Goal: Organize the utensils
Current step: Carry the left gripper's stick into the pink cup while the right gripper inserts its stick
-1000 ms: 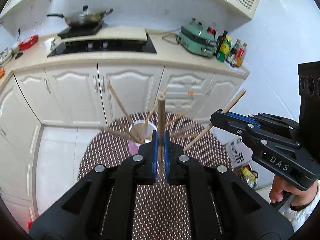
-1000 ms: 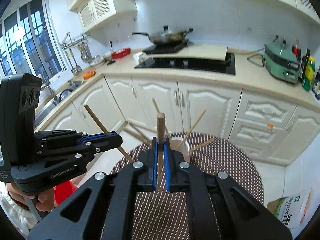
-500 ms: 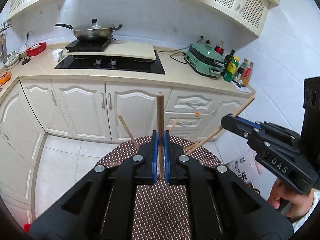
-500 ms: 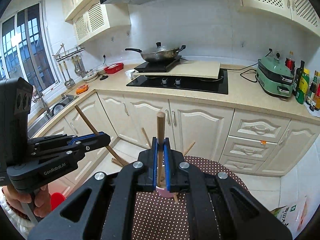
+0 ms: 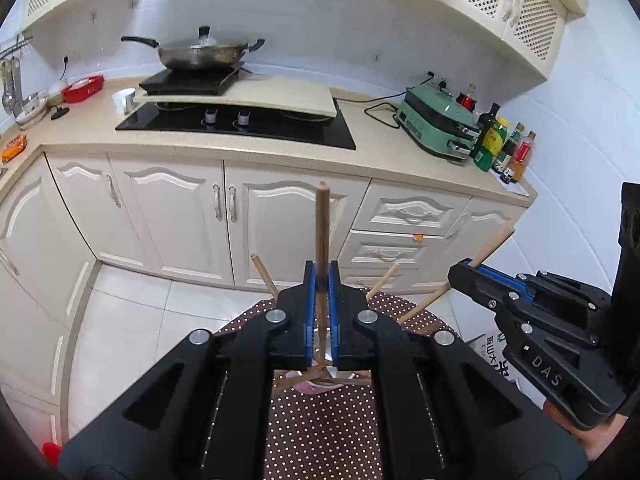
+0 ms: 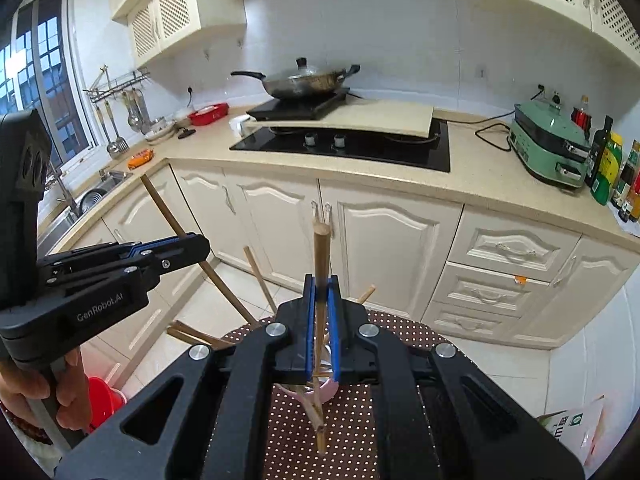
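Between the blue pads of the left gripper (image 5: 321, 280), in the left wrist view, stands 1 wooden chopstick (image 5: 321, 224), clamped upright with its blunt top rising above the fingertips. Below and just beyond the jaws sits a pink cup (image 5: 316, 388) on a brown dotted tablecloth (image 5: 320, 432), with several loose chopsticks (image 5: 264, 276) fanning out of it. Off to the right of this gripper, the right gripper (image 5: 464, 276) grips a second chopstick (image 5: 490, 248) that slants up toward the white cabinets (image 5: 168, 216). Farther ahead, a wok (image 5: 200, 54) rests on the counter's cooker.

From the right wrist view, the right gripper (image 6: 321, 284) is closed on its own chopstick (image 6: 320, 256), which runs vertically through the jaws, its lower end showing over the tablecloth (image 6: 352, 420). Directly beneath the pads is the pink cup (image 6: 320, 394). To the left, the left gripper (image 6: 200, 246) clasps a slanted chopstick (image 6: 160, 200), and more sticks (image 6: 256, 268) lean from the cup between both tools.
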A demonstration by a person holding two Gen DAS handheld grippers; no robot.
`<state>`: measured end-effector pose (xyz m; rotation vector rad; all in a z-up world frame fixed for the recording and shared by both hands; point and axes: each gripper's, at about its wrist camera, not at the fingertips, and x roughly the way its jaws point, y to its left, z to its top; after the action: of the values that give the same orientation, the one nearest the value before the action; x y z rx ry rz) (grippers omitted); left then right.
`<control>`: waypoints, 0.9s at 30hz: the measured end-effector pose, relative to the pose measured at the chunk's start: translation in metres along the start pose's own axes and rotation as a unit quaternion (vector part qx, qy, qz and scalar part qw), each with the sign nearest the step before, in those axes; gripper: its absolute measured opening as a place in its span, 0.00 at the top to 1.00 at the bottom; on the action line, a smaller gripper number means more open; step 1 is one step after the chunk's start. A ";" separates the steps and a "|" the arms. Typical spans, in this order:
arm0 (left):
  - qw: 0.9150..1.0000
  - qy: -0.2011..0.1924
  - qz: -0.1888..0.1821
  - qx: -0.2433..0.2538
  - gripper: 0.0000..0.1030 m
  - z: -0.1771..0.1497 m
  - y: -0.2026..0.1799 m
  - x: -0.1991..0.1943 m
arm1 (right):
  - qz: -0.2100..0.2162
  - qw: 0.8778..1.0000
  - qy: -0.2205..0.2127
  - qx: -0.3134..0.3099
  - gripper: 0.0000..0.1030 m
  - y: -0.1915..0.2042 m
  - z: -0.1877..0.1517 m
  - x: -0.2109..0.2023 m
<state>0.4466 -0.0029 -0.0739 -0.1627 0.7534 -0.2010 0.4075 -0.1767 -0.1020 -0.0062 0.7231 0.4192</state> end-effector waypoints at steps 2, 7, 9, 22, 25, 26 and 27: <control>1.000 0.006 0.004 0.007 0.94 -0.002 -0.001 0.009 | -0.001 1.000 0.008 0.002 0.95 -0.003 -0.002 0.008; 0.999 0.031 0.007 0.015 0.94 -0.012 -0.001 0.029 | -0.003 1.000 0.029 0.001 0.95 -0.006 -0.006 0.026; 0.999 0.042 0.008 0.019 0.94 -0.015 0.000 0.035 | -0.002 0.999 0.039 0.003 0.95 -0.007 -0.008 0.033; 0.994 0.103 0.007 0.027 0.94 -0.036 -0.003 0.059 | 0.009 0.996 0.090 0.023 0.95 -0.009 -0.026 0.051; 0.994 0.105 0.010 0.033 0.94 -0.038 -0.006 0.057 | 0.011 0.995 0.093 0.025 0.95 -0.009 -0.028 0.051; 0.994 0.104 0.008 0.033 0.94 -0.039 -0.007 0.056 | 0.011 0.995 0.094 0.026 0.95 -0.009 -0.029 0.051; 0.994 0.104 0.008 0.034 0.93 -0.039 -0.008 0.055 | 0.011 0.995 0.094 0.025 0.95 -0.008 -0.030 0.050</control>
<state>0.4579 -0.0268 -0.1368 -0.0705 0.9544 -0.2309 0.4244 -0.1705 -0.1577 0.0102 0.9207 0.4247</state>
